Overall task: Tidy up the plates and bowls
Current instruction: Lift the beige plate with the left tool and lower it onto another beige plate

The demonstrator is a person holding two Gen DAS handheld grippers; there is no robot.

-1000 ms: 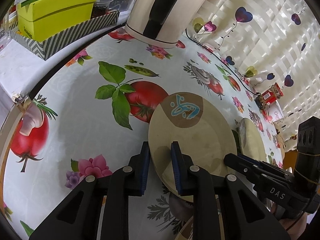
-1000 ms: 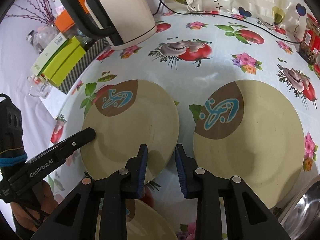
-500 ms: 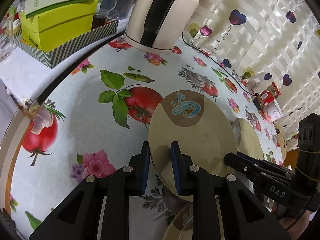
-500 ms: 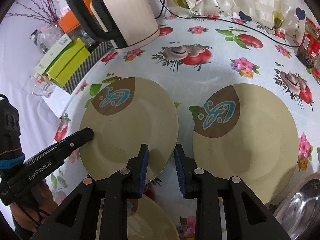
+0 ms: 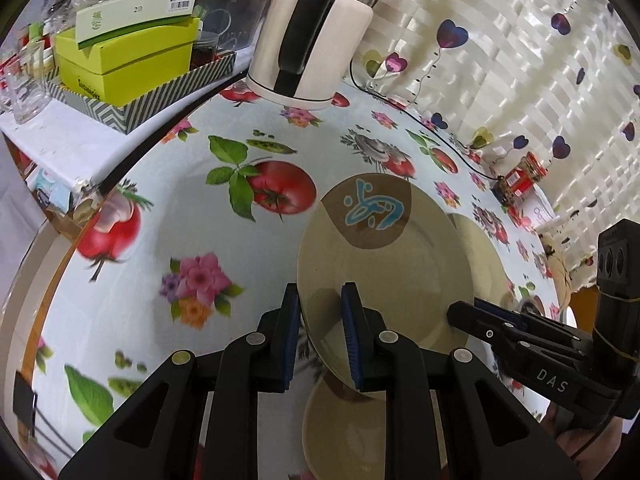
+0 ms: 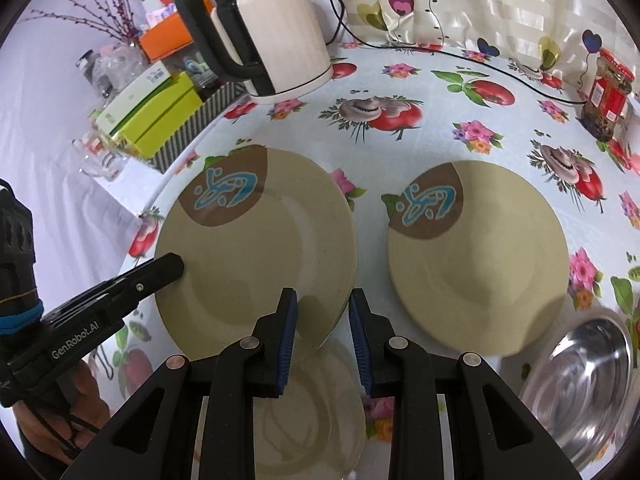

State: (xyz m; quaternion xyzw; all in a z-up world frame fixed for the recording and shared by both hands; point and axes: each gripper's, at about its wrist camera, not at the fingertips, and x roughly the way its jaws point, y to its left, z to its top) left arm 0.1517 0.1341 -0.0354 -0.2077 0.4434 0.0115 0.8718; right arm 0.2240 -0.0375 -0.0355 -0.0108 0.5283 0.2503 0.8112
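Note:
A beige plate with a brown patch and blue mark hangs tilted above the flowered table, held from two sides. My left gripper is shut on its left rim, one pad above and one below. My right gripper is shut on the near rim of that plate. In the right wrist view the left gripper's tip meets the plate's left edge. A matching plate lies flat to the right. A third plate lies on the table under the lifted one. A steel bowl sits at the lower right.
A white kettle with a black handle stands at the back, its cord running along the curtain. Green boxes in a striped tray sit on a side surface at the left. A red-lidded jar stands at the far right edge.
The held plate has risen off the table with both grippers. More of the plate lying beneath it now shows. Both grips look unchanged.

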